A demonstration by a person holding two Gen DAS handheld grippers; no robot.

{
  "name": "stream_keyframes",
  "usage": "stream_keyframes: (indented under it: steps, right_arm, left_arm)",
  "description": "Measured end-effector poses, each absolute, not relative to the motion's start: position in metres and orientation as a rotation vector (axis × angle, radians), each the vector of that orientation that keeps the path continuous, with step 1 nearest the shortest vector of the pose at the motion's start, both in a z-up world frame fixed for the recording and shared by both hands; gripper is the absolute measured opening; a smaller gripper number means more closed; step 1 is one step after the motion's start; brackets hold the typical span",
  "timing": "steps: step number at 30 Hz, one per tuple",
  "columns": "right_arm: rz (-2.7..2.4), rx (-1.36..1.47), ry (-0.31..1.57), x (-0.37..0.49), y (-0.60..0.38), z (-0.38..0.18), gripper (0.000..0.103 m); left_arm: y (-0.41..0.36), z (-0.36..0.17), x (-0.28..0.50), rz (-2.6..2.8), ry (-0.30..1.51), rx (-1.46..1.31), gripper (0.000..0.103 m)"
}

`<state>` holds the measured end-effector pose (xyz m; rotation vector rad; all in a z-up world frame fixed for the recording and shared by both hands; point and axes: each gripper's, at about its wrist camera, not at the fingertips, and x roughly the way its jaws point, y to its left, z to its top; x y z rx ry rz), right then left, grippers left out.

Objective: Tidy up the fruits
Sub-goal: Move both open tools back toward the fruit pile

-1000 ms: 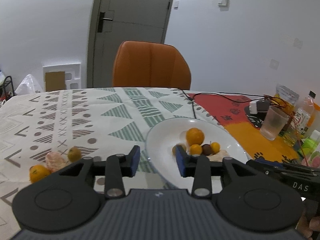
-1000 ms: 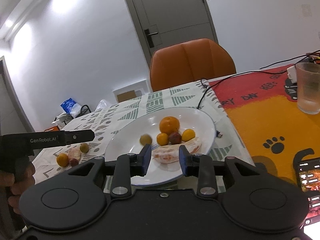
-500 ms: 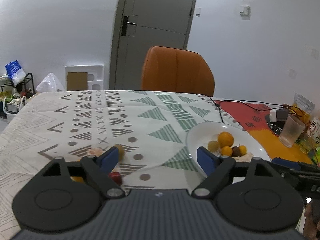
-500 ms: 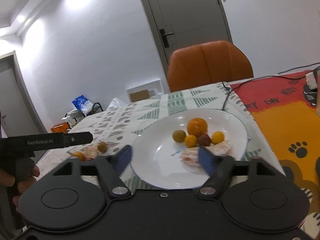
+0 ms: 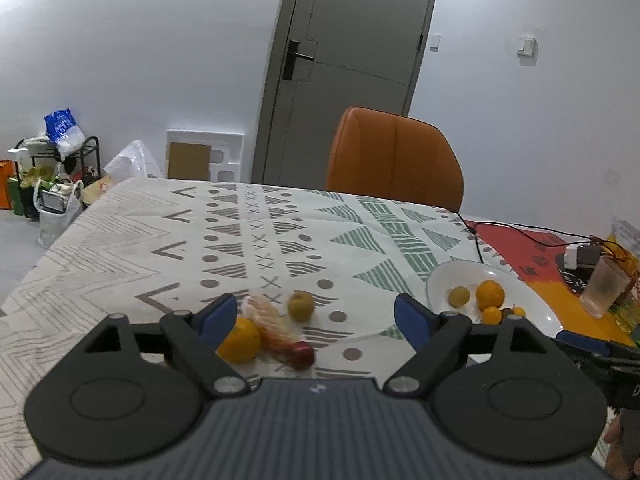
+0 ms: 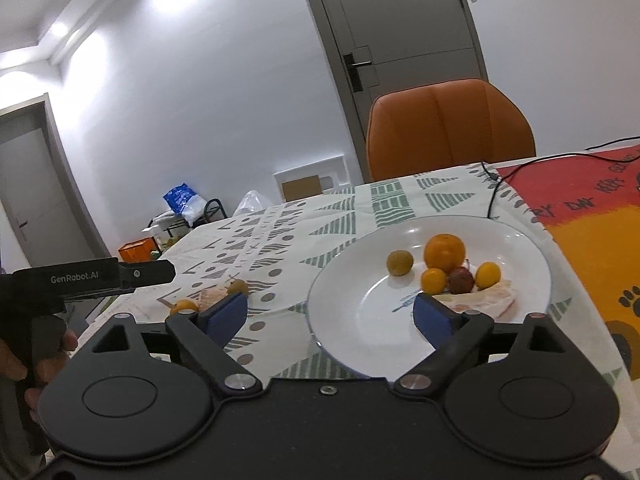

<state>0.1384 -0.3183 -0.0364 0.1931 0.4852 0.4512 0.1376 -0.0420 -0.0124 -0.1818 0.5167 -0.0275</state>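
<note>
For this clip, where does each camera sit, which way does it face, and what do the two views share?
Left wrist: on the left gripper, facing across the table at loose fruit; its own open jaws show, empty, and the right gripper's tip at the right edge.
Right wrist: on the right gripper, facing the white plate; its jaws are opening, empty; the left hand shows at left.
Shared: plate, loose fruit, orange chair, door.

My left gripper (image 5: 314, 316) points slightly downward, its jaws spread wide with nothing pressed between them. My right gripper (image 6: 330, 314) tilts down likewise, its jaws opening, nothing gripped. My left hand (image 6: 24, 360) wraps the left gripper's handle.
</note>
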Motion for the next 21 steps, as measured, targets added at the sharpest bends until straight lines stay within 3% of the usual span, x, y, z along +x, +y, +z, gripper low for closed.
stream_keyframes:
  steps: [7,21]
  right_arm:
    - [0.476,0.180,0.478,0.138,-0.304,-0.035,0.097]
    - [0.548,0.147,0.500,0.146,-0.268,-0.035,0.097]
  left_arm:
    - [-0.029,-0.012,0.133,0.000,0.506,-0.179,0.084]
    - [0.007,-0.021,0.132,0.055,0.522,-0.223,0.084]
